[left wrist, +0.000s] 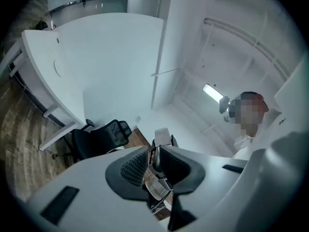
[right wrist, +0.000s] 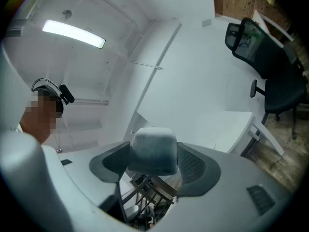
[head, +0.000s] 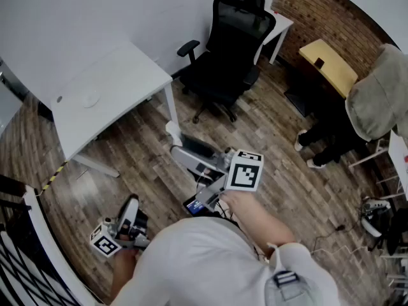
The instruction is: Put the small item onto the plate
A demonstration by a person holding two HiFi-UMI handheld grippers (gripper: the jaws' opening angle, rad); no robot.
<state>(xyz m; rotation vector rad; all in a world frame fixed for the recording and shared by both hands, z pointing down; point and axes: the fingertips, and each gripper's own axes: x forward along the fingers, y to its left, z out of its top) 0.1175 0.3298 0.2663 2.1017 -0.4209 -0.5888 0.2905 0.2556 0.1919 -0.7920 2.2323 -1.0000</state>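
My right gripper (right wrist: 153, 164) is shut on a small white rounded block (right wrist: 153, 149) that fills the gap between its wide-set jaws. In the head view this gripper (head: 176, 144) is held out over the wooden floor, near the front corner of the white table (head: 127, 65), with the block (head: 173, 131) at its tip. A flat white plate (head: 89, 97) lies on that table and shows as a faint arc, the plate (left wrist: 57, 67), in the left gripper view. My left gripper (head: 131, 204) hangs low at the lower left; its jaws (left wrist: 153, 157) stand almost together with nothing between them.
A black office chair (head: 229, 50) stands beyond the table corner. A seated person in a light hooded top (head: 376, 101) is at the right, beside a yellow-topped desk (head: 331, 65). Cables and a headset lie on the floor at the far right (head: 373, 212).
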